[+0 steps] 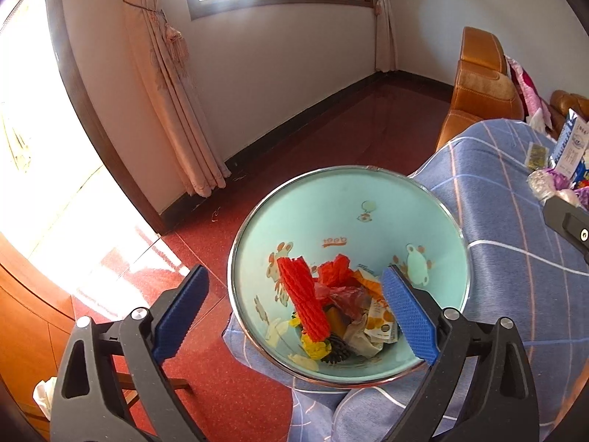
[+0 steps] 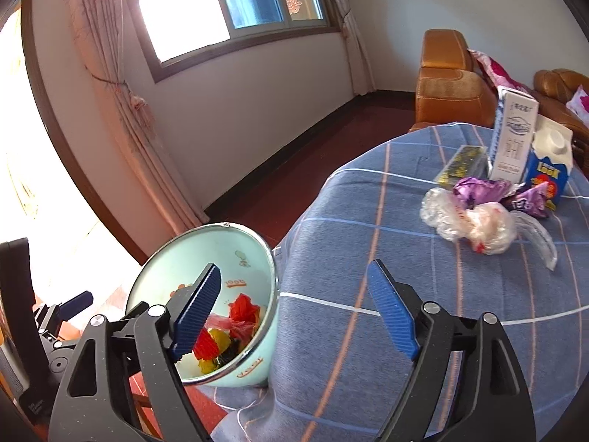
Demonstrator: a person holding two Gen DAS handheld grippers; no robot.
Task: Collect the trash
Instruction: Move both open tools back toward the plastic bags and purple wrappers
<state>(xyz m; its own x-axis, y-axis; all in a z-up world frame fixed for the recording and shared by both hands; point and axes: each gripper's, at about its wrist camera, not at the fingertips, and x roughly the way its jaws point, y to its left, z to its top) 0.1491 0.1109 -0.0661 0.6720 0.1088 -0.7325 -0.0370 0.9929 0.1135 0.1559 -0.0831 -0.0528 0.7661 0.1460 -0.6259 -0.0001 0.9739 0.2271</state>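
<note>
A: What's nearest?

B: Both tools with their jaws spread and holding nothing: the left gripper above the bin, the right gripper over the tablecloth.

A: And the bin?

B: Low at the table's near left edge, already holding a red foam sleeve and wrappers.

A: Farther off?

B: A crumpled plastic bag, purple wrappers and two cartons, far right.

A: Risks?

B: I'd guess the slack bag slips from a shallow pinch, or a reach knocks the cartons over.
</note>
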